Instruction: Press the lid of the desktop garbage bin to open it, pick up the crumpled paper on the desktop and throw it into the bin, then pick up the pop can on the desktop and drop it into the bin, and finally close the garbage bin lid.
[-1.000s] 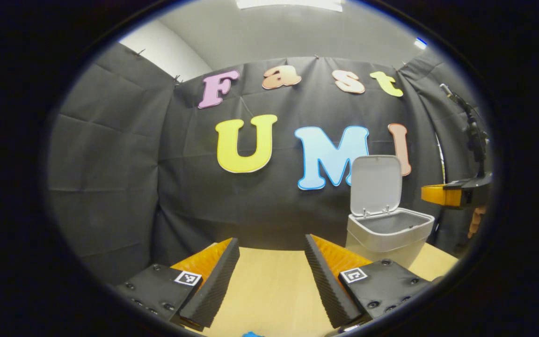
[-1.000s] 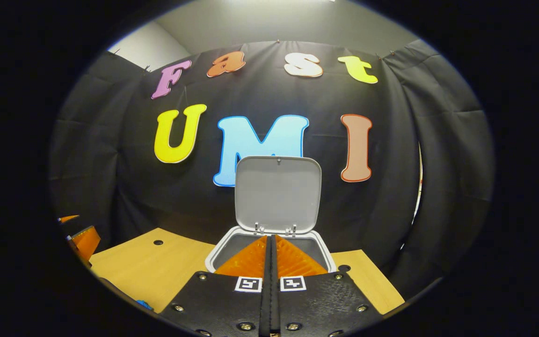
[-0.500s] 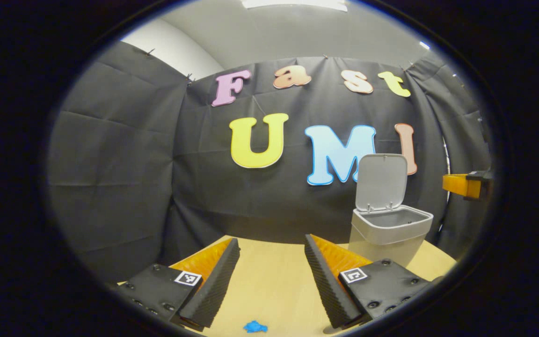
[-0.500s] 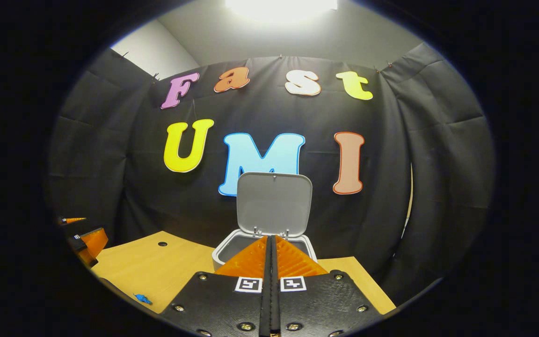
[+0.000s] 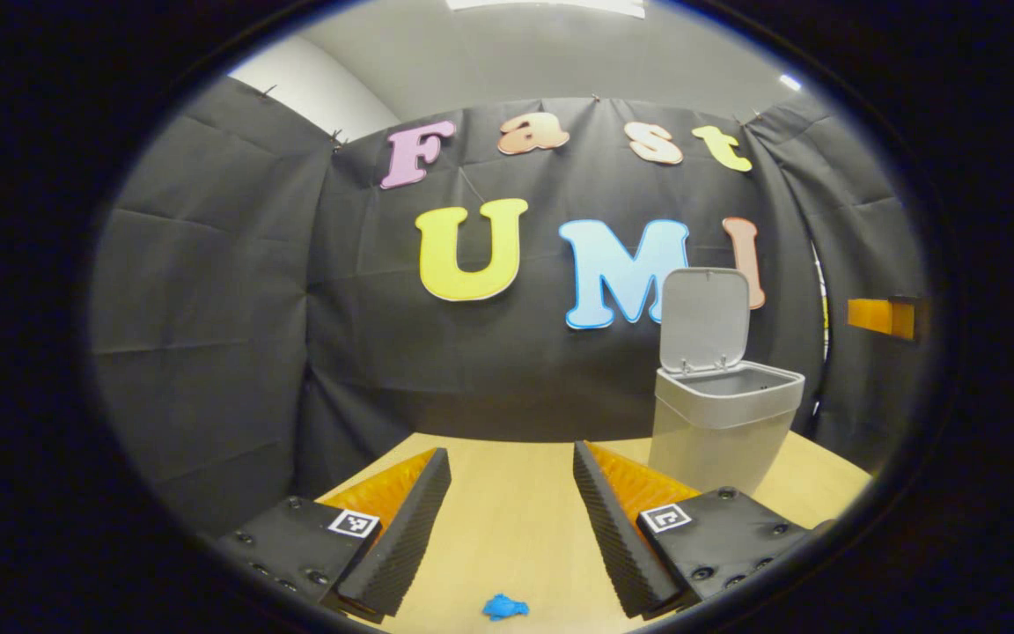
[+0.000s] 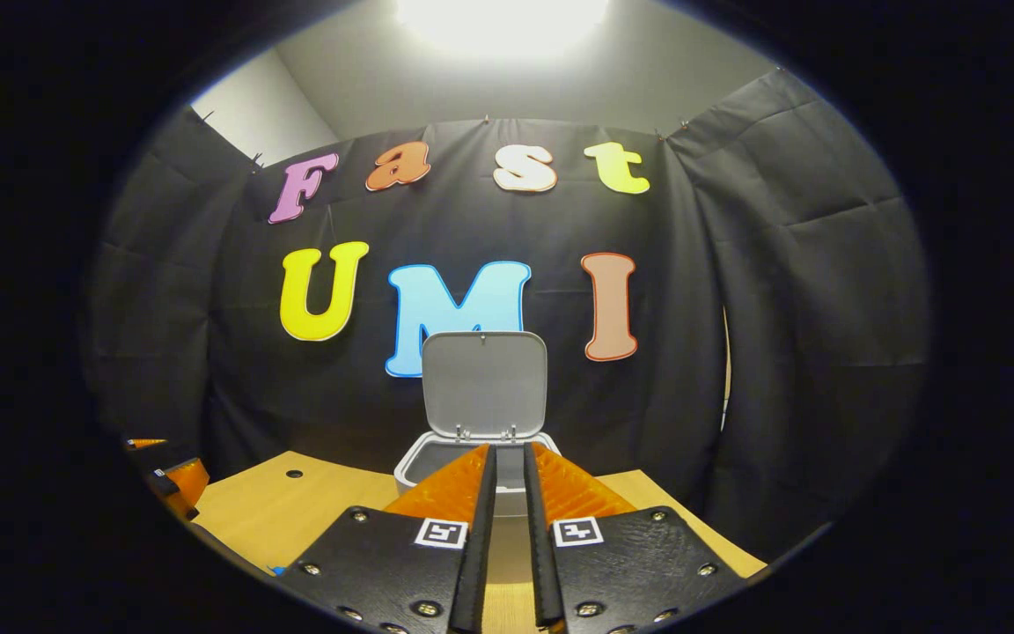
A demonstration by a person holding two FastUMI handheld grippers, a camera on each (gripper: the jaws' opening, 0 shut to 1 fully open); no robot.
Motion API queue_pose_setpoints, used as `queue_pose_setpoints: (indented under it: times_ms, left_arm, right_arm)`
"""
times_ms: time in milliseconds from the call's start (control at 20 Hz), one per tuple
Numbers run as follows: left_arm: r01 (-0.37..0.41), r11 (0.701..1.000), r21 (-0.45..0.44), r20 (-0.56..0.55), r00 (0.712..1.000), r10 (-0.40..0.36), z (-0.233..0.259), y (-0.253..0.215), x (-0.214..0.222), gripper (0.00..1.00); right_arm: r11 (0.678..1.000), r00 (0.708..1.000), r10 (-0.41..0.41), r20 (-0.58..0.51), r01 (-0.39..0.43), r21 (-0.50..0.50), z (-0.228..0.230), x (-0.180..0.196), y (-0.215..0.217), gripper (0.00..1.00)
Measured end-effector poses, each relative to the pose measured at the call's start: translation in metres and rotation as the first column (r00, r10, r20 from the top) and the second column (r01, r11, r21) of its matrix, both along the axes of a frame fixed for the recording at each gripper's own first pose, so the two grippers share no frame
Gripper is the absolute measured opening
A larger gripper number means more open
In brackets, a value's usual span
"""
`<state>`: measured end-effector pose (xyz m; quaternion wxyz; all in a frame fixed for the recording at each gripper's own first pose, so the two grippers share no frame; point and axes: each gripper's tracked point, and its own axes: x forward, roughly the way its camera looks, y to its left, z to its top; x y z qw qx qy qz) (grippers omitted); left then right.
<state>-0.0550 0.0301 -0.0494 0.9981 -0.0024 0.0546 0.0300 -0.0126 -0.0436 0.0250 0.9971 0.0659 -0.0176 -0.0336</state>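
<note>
In the left gripper view, my left gripper (image 5: 511, 493) hangs over the wooden table (image 5: 516, 528) with its fingers spread wide and nothing between them. A small blue scrap (image 5: 504, 607) lies on the table near the bottom edge, between the two fingers as I see it. The grey bin (image 5: 718, 418) stands on the table ahead and to the right, its lid (image 5: 705, 319) raised upright against the black cloth wall (image 5: 208, 291). At the far right edge I see part of the other gripper (image 5: 884, 316), up at about the lid's height.

In the right gripper view, my right gripper (image 6: 507, 480) points straight at the bin (image 6: 437, 458), whose lid (image 6: 484, 384) stands open behind the fingertips. The fingers are parted by a narrow gap and hold nothing. At the far left edge I see the left gripper (image 6: 174, 480) beside the table (image 6: 278, 515).
</note>
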Motion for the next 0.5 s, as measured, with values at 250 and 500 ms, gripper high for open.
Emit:
queue_pose_setpoints:
  times_ms: [250, 500]
  left_arm:
    - [0.069, 0.997, -0.028, -0.066, 0.995, -0.071, -0.039, 0.002, -0.004, 0.90]
    - [0.114, 0.993, -0.029, -0.148, 0.982, -0.117, -0.088, 0.013, -0.005, 0.96]
  right_arm:
    - [0.997, 0.998, -0.062, -0.013, 0.061, -0.051, -0.003, -0.021, 0.007, 0.38]
    - [0.996, 0.997, -0.070, -0.040, 0.067, -0.057, -0.004, -0.031, 0.033, 0.57]
